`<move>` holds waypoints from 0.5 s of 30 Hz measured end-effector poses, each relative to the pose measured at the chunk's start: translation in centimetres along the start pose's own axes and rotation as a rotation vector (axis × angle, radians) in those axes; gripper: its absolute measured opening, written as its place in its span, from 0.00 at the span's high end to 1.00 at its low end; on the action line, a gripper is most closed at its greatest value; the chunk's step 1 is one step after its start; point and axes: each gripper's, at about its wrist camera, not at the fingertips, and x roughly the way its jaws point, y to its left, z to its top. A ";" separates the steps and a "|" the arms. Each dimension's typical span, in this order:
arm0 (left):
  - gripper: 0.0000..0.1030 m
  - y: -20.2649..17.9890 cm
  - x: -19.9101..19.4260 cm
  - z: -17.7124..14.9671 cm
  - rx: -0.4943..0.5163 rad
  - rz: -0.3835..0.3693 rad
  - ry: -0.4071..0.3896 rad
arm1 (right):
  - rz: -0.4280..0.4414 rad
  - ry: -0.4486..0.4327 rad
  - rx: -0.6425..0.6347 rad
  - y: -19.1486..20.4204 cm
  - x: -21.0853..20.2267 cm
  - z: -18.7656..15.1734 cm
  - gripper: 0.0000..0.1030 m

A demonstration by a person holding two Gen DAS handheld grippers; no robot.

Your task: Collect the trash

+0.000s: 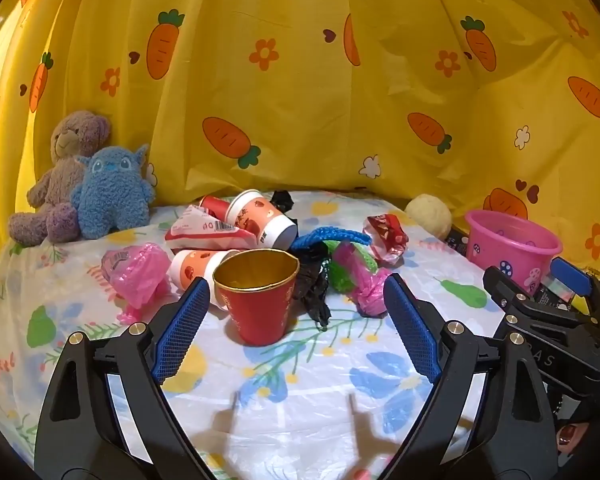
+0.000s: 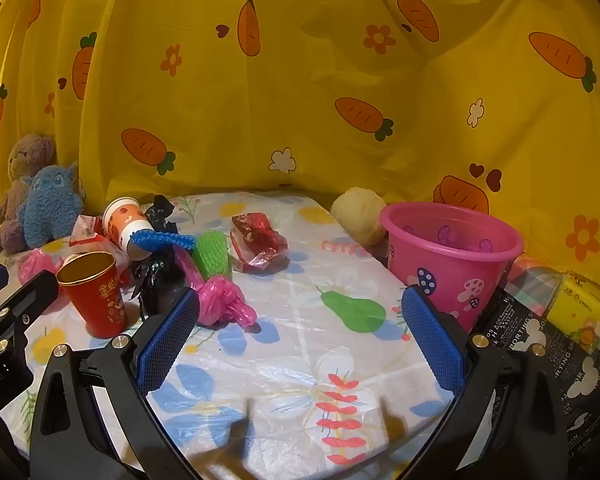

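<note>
We're at the very start, as far as we can judge: the pink bucket (image 2: 450, 258) looks empty (only its printed wall shows inside, tho the bottom is out of view), and all the trash is on the table (image 2: 300, 360).

Left gripper (image 1: 296, 328) is wide open, nothing between the pads; the red cup (image 1: 258, 296) stands upright just ahead of it, near the left finger but not touching. Behind the cup lies the pile: 2 white-and-orange cups on their sides, a red-white wrapper (image 1: 204, 232), pink plastic bag (image 1: 138, 276) to the left, black bag (image 1: 314, 292), another pink bag (image 1: 360, 280) ahead-right, a red foil wrapper (image 1: 386, 236) farther off.

Right gripper (image 2: 300, 340) also gapes wide, empty, w/ the bucket just past its right finger and the pile ahead-left.

Hard to tell: what the blue knitted strip (image 2: 162, 242) and green piece (image 2: 212, 254) are; the pile's lower items overlap. The black printed pack right of the bucket is cut off by the finger.
</note>
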 end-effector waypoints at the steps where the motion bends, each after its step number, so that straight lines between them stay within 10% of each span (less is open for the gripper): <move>1: 0.15 0.2 0.0 0.0 -0.023 -0.011 -0.001 | 0.000 -0.003 0.000 0.0 0.0 0.0 0.05; 15: 0.15 -0.1 0.2 -0.5 -0.021 -0.006 0.005 | -0.001 -0.008 -0.004 0.0 -0.2 0.1 0.05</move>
